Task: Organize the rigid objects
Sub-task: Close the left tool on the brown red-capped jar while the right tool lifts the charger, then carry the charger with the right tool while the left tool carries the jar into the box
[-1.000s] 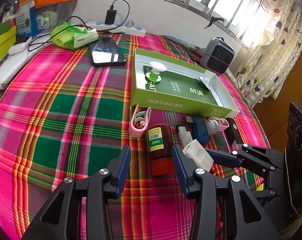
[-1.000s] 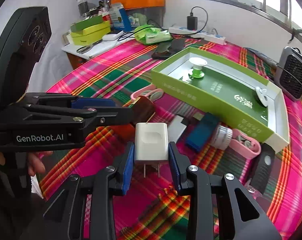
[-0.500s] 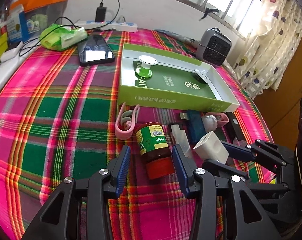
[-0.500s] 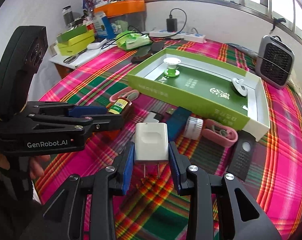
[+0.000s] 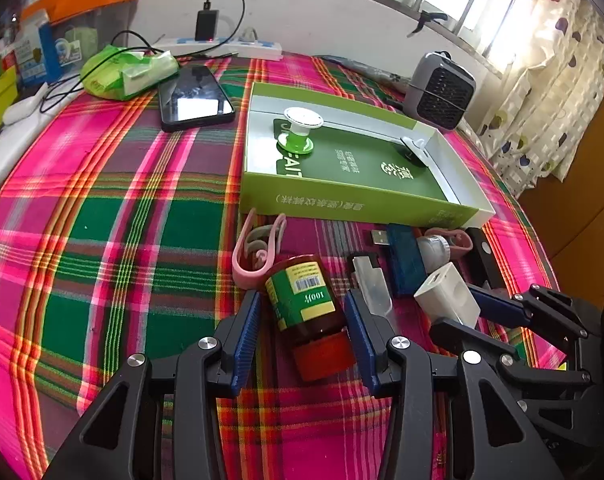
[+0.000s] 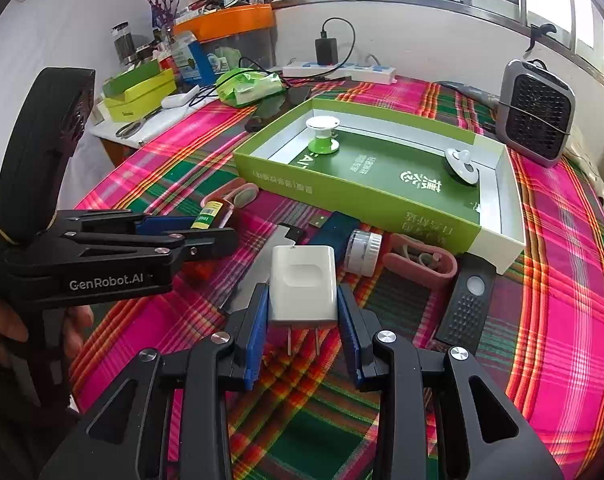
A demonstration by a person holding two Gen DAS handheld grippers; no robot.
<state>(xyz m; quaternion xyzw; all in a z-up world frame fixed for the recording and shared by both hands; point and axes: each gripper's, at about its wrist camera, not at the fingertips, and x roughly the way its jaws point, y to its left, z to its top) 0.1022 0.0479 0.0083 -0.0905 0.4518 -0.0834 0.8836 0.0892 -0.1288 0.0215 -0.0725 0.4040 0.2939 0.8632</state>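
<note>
A brown bottle [image 5: 299, 296] with a red cap lies on the plaid cloth between the fingers of my left gripper [image 5: 303, 320], which is open with a finger close on each side. My right gripper [image 6: 302, 300] is shut on a white charger plug [image 6: 304, 280], held above the cloth with its prongs pointing back at the camera. The left wrist view shows the same charger [image 5: 446, 296] just right of the bottle. Beyond lies the green box tray [image 5: 342, 202], holding a green-and-white spool [image 5: 299, 132] and a white knob [image 5: 414, 146].
In front of the tray lie a pink clip [image 5: 257, 252], a blue USB stick [image 5: 402, 260], a small silver cylinder [image 6: 362, 250], a pink case [image 6: 420, 266] and a black remote [image 6: 468, 304]. A phone [image 5: 193, 100] and a small heater [image 5: 442, 88] stand farther back.
The right gripper has kept hold of the charger and drawn up and back from the cloth. The left gripper has shifted slightly around the bottle, which still lies between its open fingers.
</note>
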